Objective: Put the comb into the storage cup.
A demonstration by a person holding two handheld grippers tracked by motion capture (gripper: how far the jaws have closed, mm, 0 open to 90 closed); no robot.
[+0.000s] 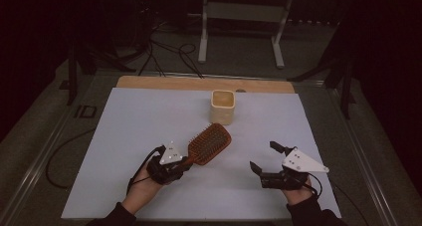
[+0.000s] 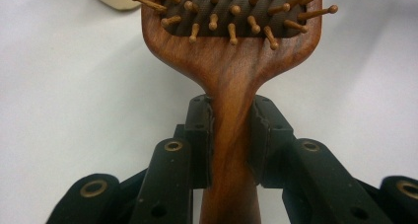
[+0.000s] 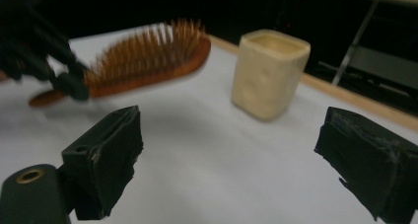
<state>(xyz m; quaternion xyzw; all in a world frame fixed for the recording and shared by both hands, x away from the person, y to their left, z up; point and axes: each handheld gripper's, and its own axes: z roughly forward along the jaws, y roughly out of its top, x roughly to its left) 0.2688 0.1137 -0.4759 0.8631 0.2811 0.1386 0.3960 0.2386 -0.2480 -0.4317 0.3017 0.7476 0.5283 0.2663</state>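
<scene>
A wooden paddle hairbrush with its bristles facing up is held by the handle in my left gripper, which is shut on it; the left gripper view has both pads pressed against the handle just below the brush head. The brush head points toward a cream square cup standing at the back middle of the white mat. My right gripper is raised at the right front with its jaws wide open and nothing between them. In the right gripper view, the brush and the cup lie ahead of the open gripper.
A white mat covers the table, with a wooden strip along its far edge. Cables and a metal stand's legs lie on the dark floor beyond the table.
</scene>
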